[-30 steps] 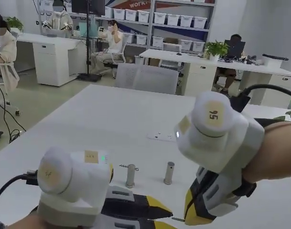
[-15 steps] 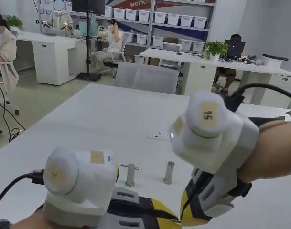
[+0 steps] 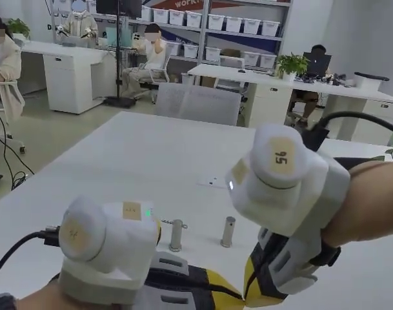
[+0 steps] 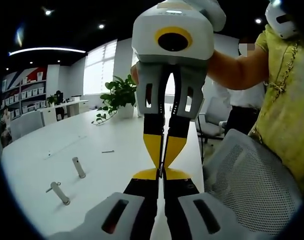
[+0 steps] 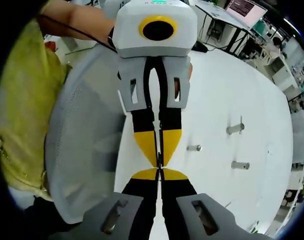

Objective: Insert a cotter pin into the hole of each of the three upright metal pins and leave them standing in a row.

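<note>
Meeting tip to tip on the person's side of the pinned metal pin (image 3: 177, 235), the left gripper (image 4: 160, 176) and right gripper (image 5: 160, 173) each have their jaws pressed together; whether anything thin is pinched there I cannot tell; a cotter pin (image 3: 166, 225) passes through that pin's top; a bare metal pin (image 3: 228, 232) stands upright just right of it; a third metal pin (image 5: 193, 148) stands nearer the grippers than it; a loose cotter pin (image 4: 108, 151) lies beyond it on the white table (image 3: 138, 161).
</note>
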Tool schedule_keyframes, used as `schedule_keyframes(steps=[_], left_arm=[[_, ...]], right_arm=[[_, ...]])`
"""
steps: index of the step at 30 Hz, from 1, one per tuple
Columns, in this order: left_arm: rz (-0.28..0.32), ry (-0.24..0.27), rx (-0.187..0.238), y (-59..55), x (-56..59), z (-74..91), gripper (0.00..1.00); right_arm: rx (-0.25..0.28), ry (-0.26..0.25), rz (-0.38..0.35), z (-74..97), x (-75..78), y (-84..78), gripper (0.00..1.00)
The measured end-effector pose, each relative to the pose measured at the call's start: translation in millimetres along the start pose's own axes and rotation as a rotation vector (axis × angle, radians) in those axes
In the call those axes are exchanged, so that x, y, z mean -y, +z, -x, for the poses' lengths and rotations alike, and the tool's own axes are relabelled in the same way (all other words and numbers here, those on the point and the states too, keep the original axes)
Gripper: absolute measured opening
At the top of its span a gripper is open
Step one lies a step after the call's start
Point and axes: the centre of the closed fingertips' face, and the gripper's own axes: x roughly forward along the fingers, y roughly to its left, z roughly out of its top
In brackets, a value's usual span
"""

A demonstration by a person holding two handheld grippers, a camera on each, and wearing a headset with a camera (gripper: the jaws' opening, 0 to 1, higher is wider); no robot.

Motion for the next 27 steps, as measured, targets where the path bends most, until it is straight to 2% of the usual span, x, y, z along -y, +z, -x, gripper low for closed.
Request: schedule_keyframes(steps=[18,27], left_arm=[[0.008,-0.021,0.011,1.2,1.5,-0.2,0.00],[0.008,-0.026,0.007,-0.4,3.4,0.9,0.00]], right_arm=[[0.012,0.007,0.011,1.6,-1.7,-0.2,0.04],[0.021,0.020,0.009,3.7,-3.9,-3.8,0.09]])
